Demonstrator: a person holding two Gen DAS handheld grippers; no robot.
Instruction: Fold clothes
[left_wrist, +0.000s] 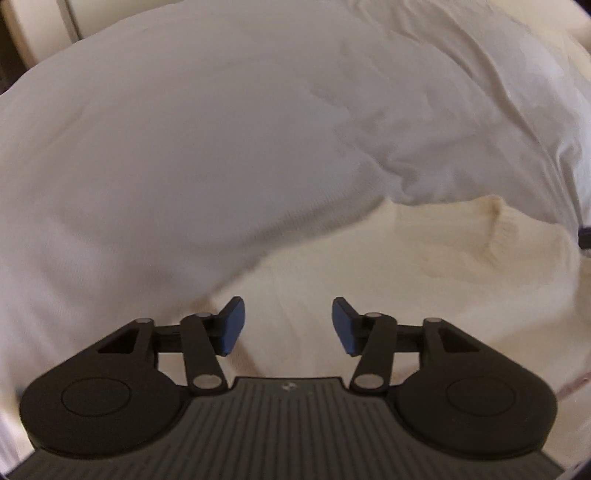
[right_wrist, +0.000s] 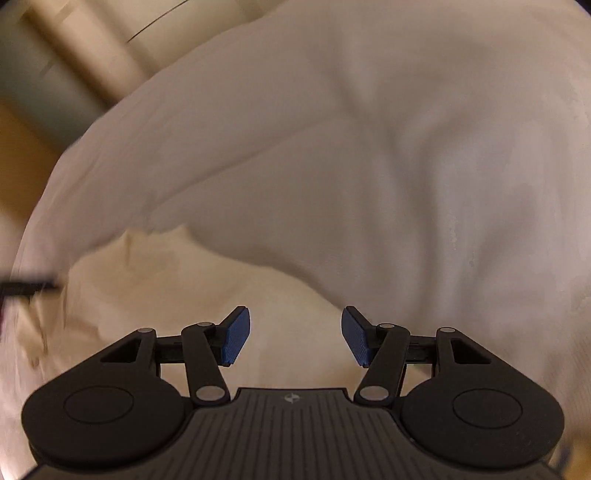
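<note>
Cream knitwear, a ribbed-collar sweater (left_wrist: 424, 266), lies on the bed's white duvet (left_wrist: 184, 147), and everything else is best placed against that garment. Its collar (left_wrist: 495, 225) sits on the far side of the body panel, up against a raised fold of the duvet, which bulges just behind it. Lying flat on a soft broad surface suits folding: the cloth can be spread and lifted by its edges without sliding off.

Both tools hang just above the sweater, pointing steeply down at it. The left hand-held gripper (left_wrist: 288, 325) hovers over the near part of the knit, its blue pads (left_wrist: 232, 325) parted with only bare fabric seen between them; nothing is pinched. The right hand-held gripper (right_wrist: 295, 336) is likewise spread apart over the sweater (right_wrist: 166, 295), close to where the garment's edge meets the duvet (right_wrist: 369, 166), and it carries nothing either.

Parted jaws over two separate spots of one garment suggest a paired pinch is being lined up, though blur makes exact contact with the cloth impossible to judge. A dark sliver at the far edge of each view is probably the other tool.
</note>
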